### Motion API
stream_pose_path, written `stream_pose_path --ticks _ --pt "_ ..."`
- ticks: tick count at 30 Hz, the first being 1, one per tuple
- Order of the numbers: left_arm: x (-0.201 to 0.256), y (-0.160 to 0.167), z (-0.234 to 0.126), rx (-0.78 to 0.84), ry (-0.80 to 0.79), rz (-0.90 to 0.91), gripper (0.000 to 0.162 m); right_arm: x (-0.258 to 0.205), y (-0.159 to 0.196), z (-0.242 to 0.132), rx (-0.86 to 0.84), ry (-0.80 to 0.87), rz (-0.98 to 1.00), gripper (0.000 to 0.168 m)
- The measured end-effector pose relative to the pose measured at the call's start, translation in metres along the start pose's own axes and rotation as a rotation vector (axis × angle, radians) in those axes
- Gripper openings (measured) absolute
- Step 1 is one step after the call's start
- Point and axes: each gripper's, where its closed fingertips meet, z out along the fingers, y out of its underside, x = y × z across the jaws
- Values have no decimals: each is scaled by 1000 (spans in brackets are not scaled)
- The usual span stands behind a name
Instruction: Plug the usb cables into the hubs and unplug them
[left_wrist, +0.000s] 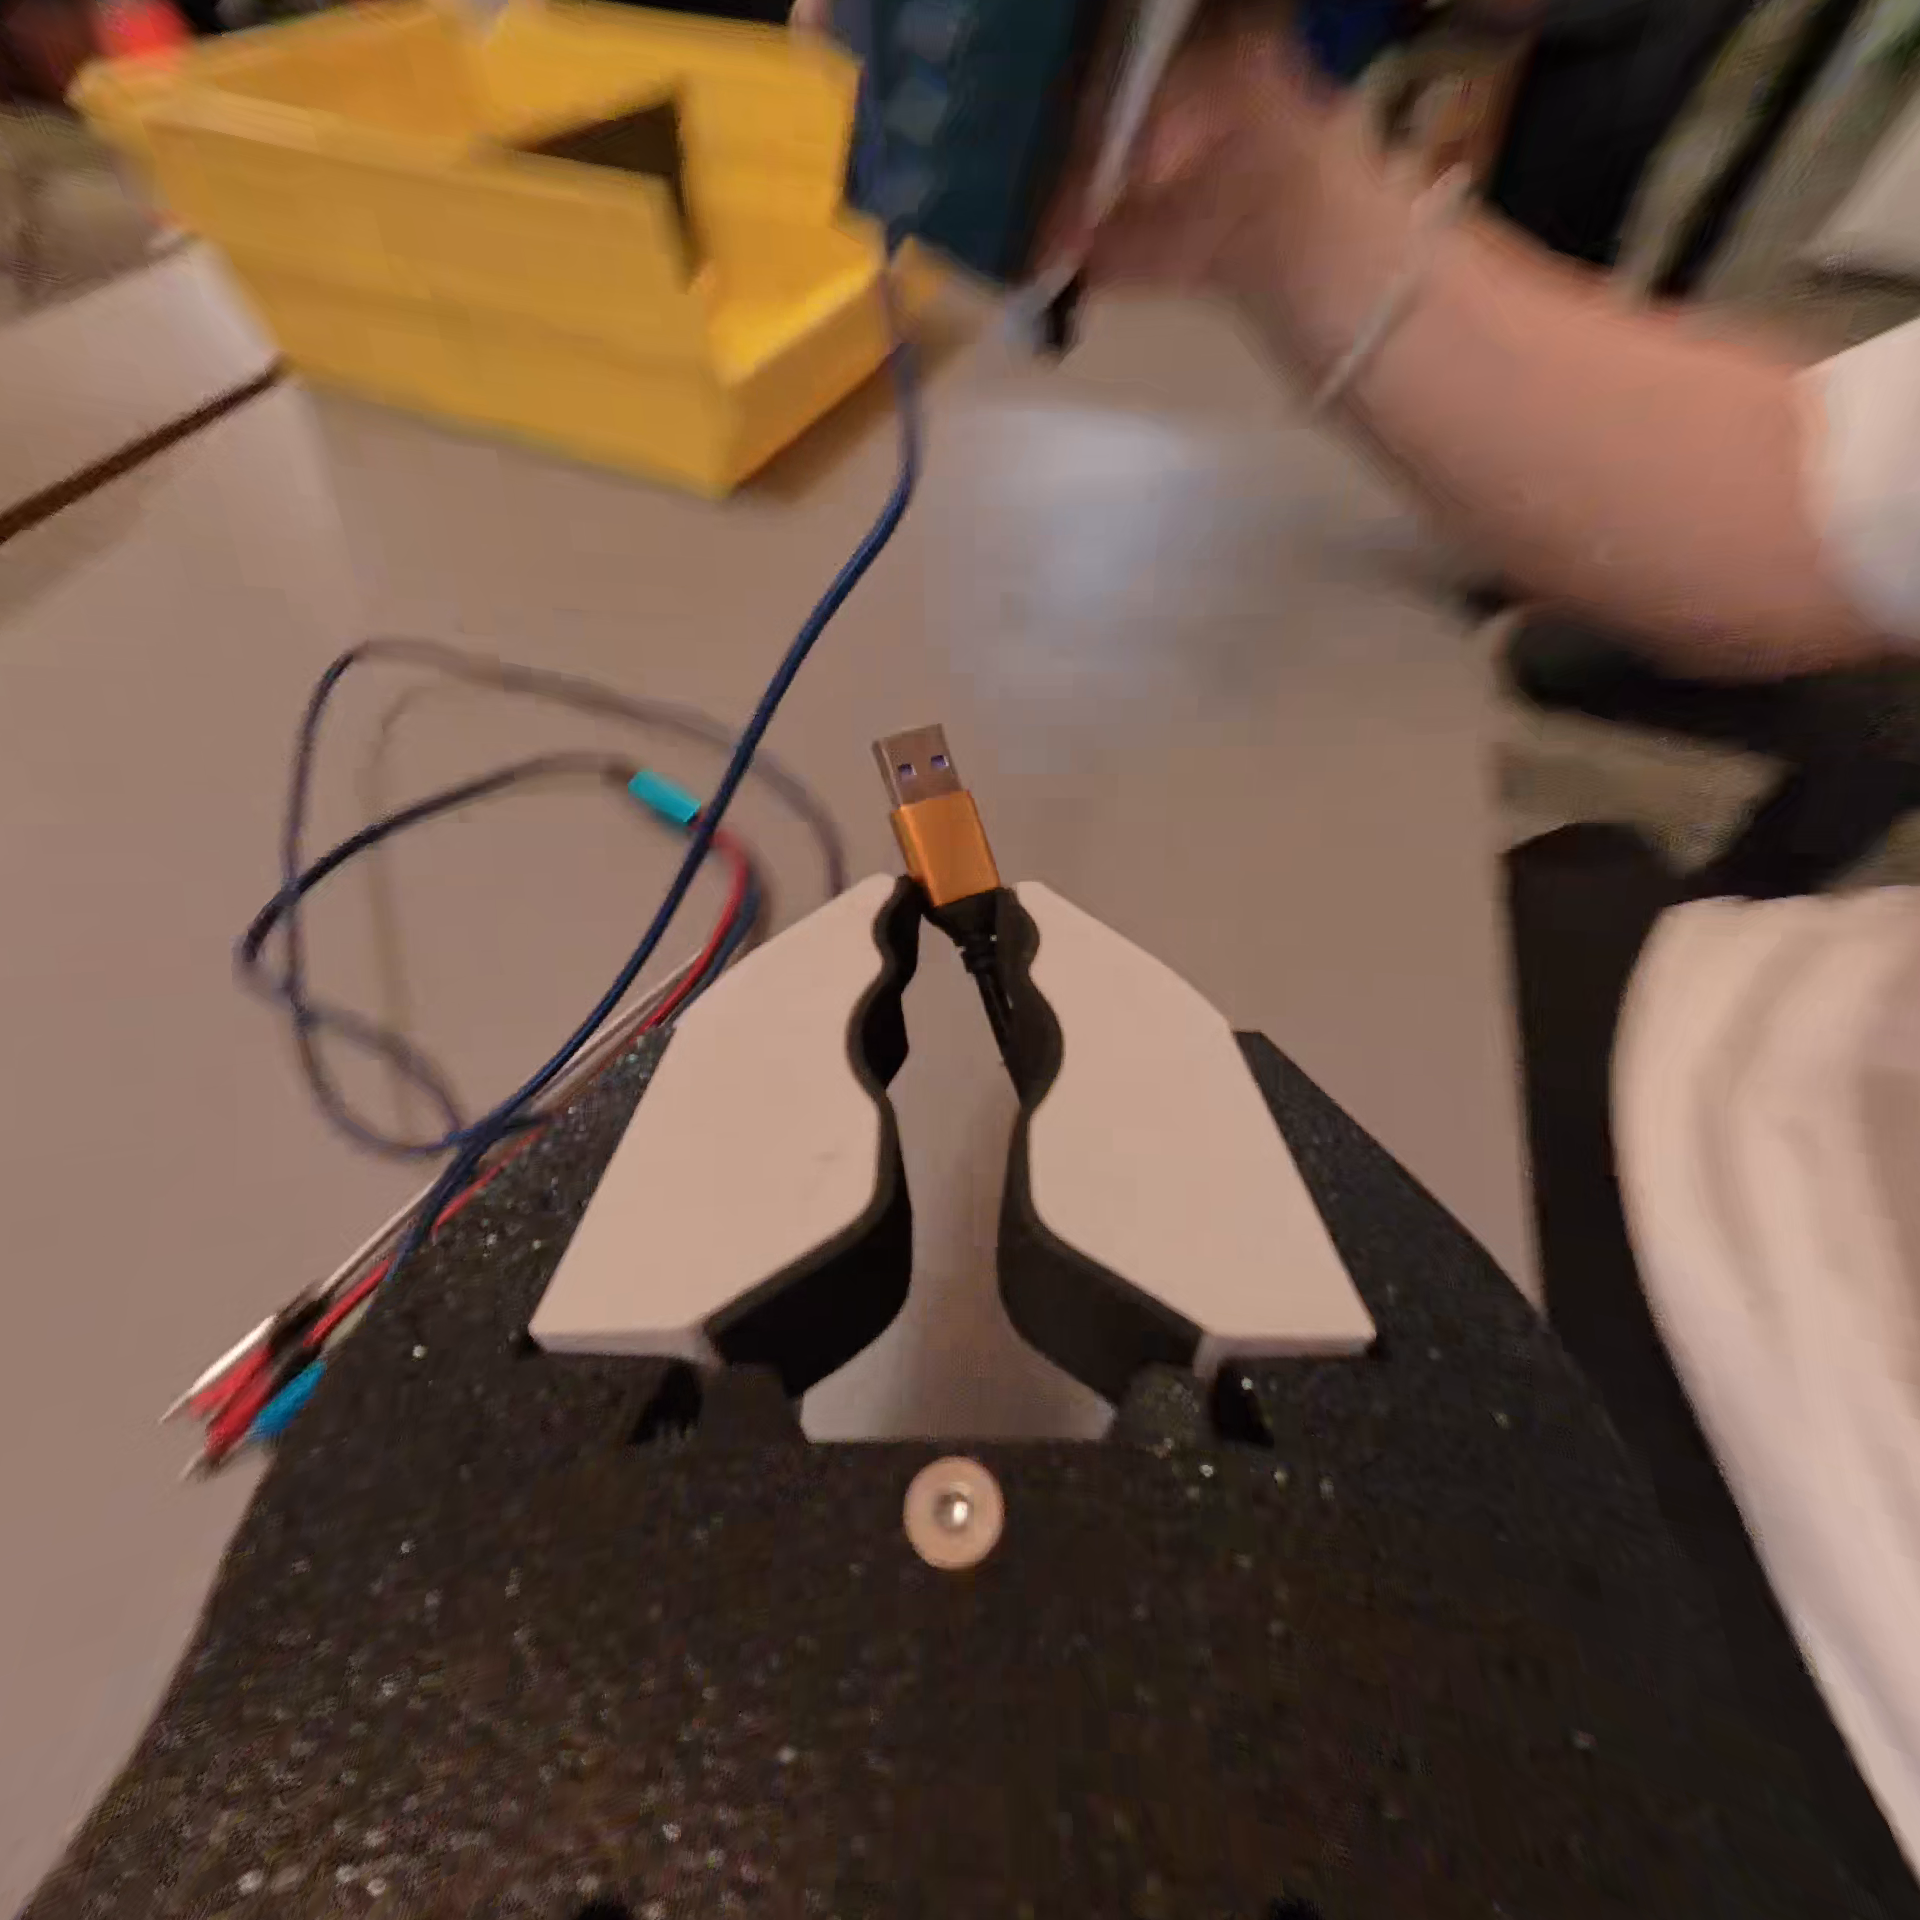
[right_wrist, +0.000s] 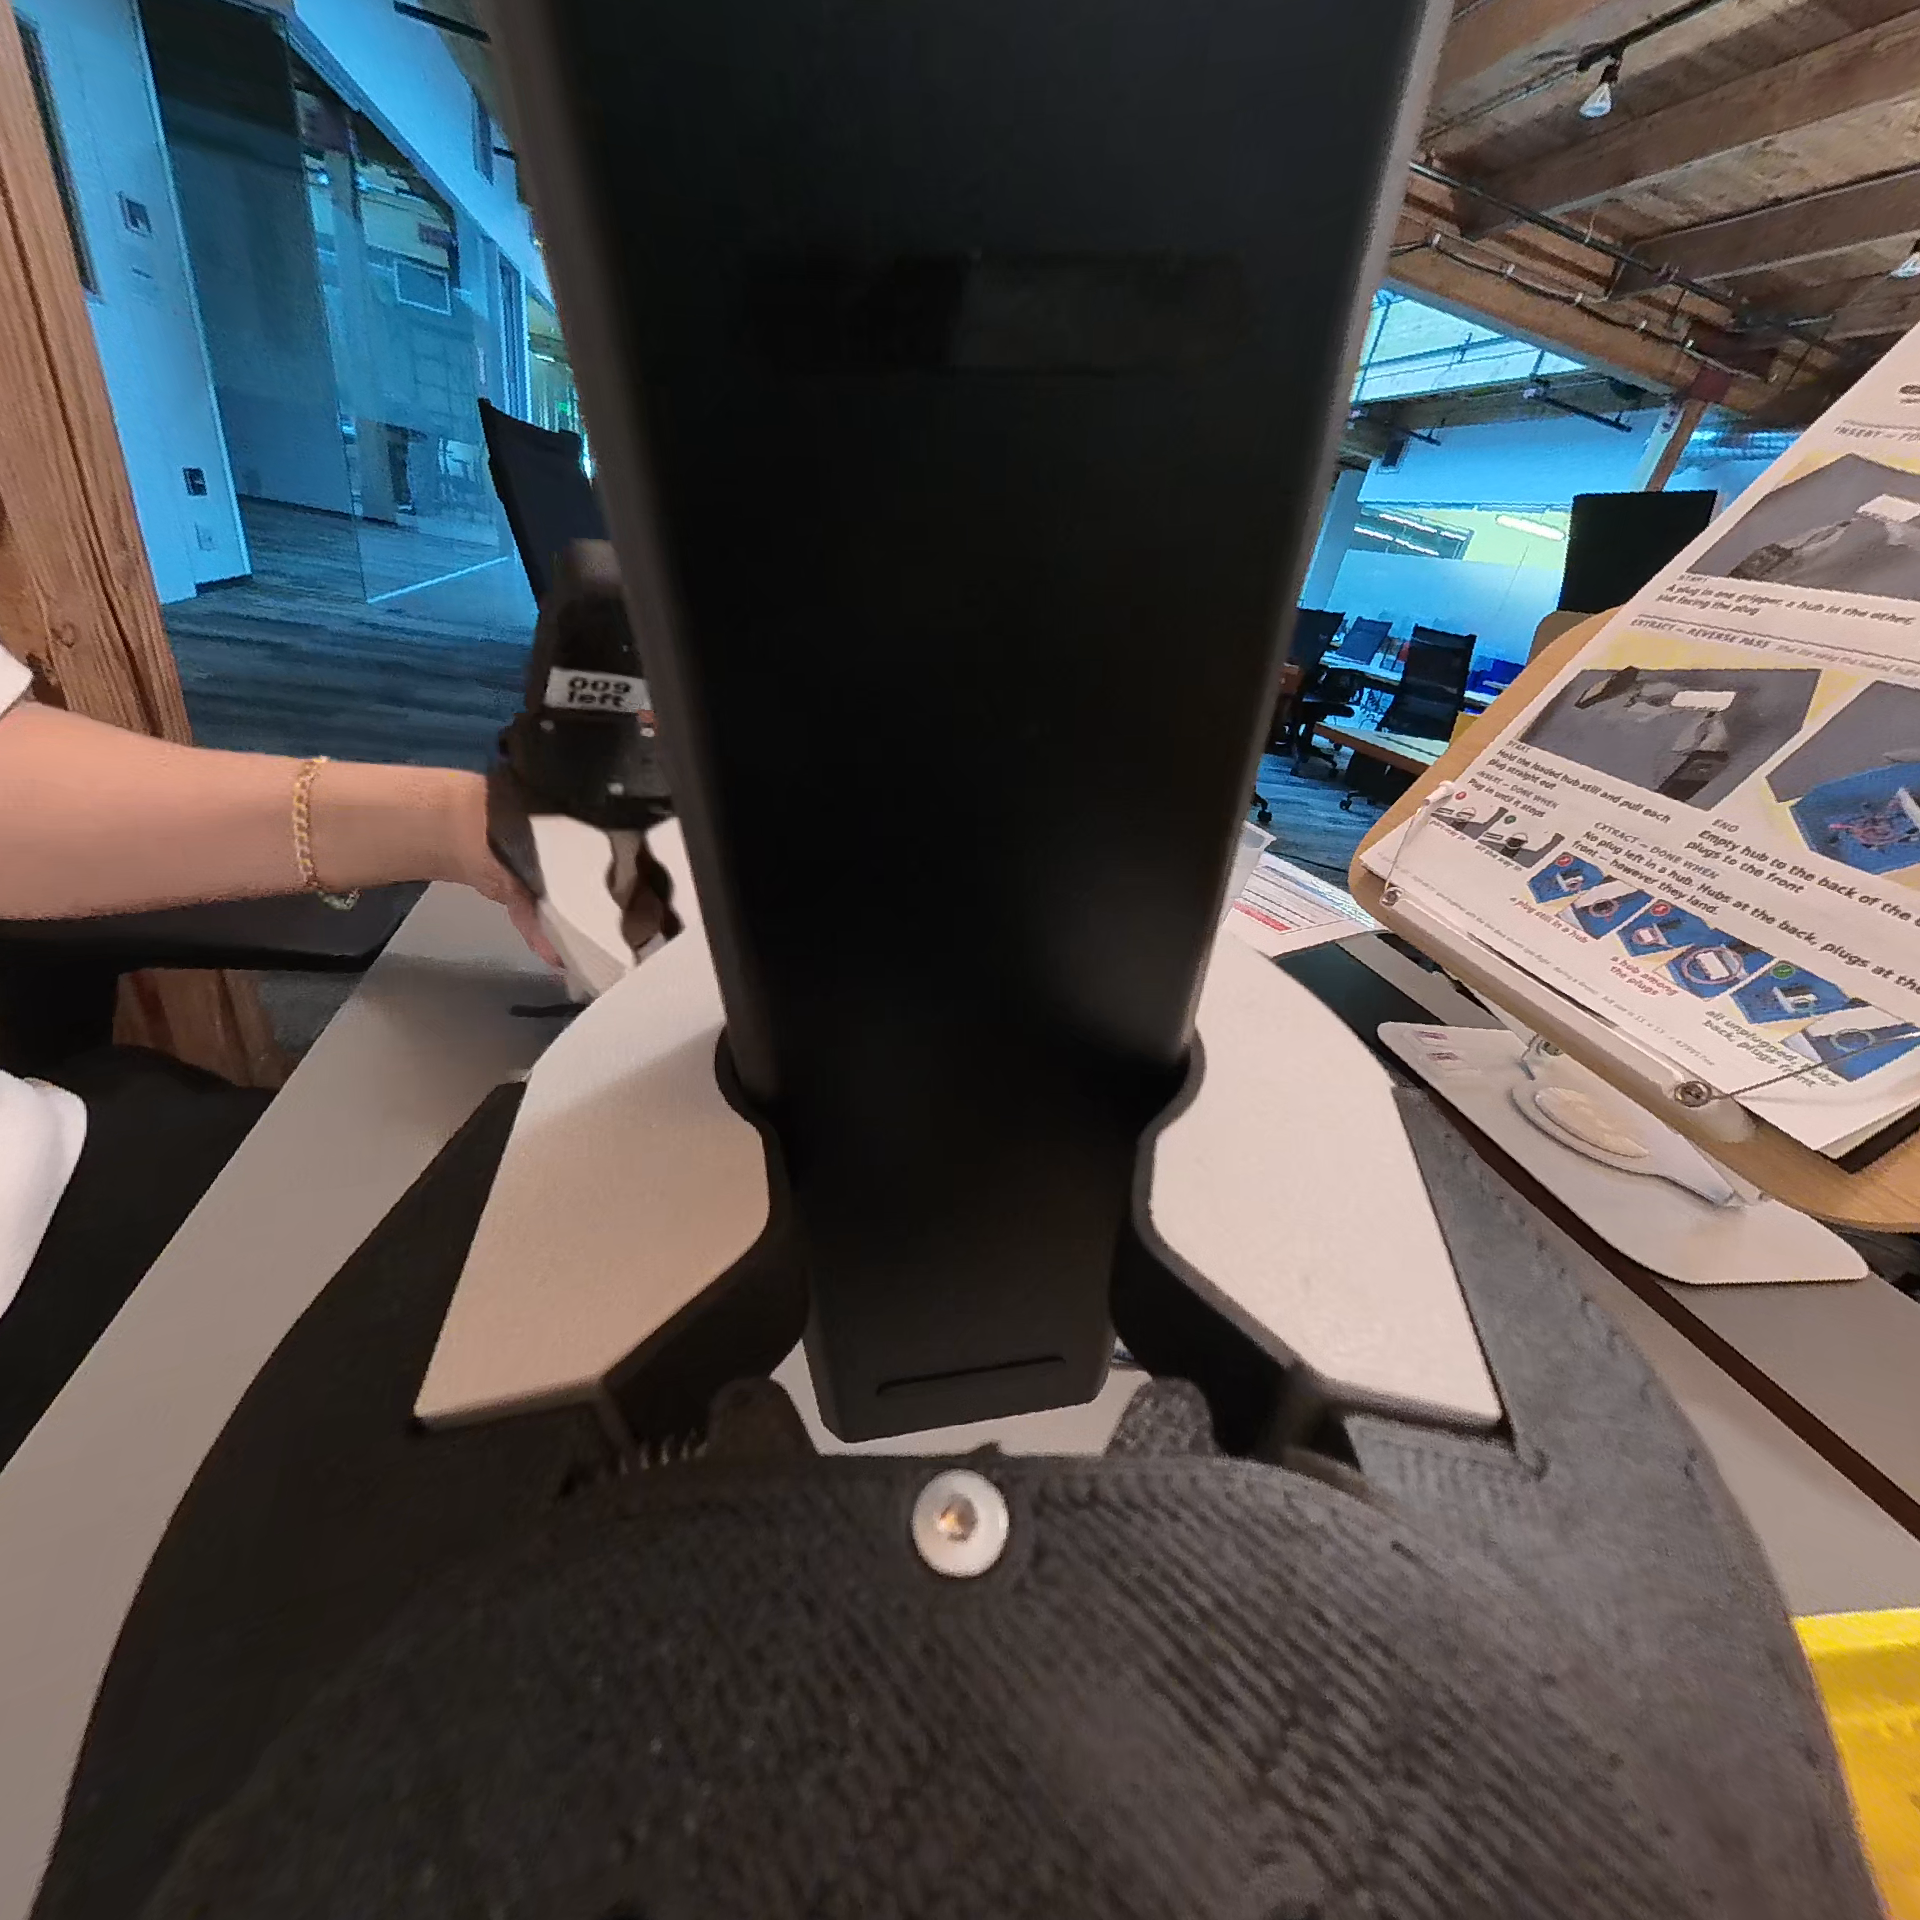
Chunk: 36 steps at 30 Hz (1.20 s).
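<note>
A small white printed label (right_wrist: 601, 691) sits on the black body of the left gripper (right_wrist: 623, 914); a printed instruction sheet (right_wrist: 1714, 821) with captioned photographs rests on a wooden stand (right_wrist: 1579, 1132) at right.

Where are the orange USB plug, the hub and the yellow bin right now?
orange USB plug (left_wrist: 942, 844): left wrist view, on its orange shell, pinched at the left gripper's (left_wrist: 958, 891) tips.
hub (right_wrist: 966, 727): right wrist view, on its dark flat face, between the right gripper's fingers.
yellow bin (left_wrist: 499, 343): left wrist view, on its front wall.
</note>
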Motion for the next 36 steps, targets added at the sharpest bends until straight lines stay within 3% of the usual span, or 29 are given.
stream_pose_path --ticks 4,10,15,22,30,36 --pt "28 -33 -23 236 214 -12 14 -4 0 2 1 -17 -4 73" --pt "45 -49 -34 327 338 -4 14 -14 4 10 -14 -68 -2 78" --pt "49 -54 -29 260 355 33 14 -19 9 16 -24 -96 0 73" --pt "38 -74 -13 82 252 21 14 -21 4 13 48 -142 60 73" --pt "33 -60 8 -139 63 190 14 -23 -12 0 189 -217 156 73" --pt "37 -61 9 -122 85 152 14 -24 -13 -2 212 -236 178 74"
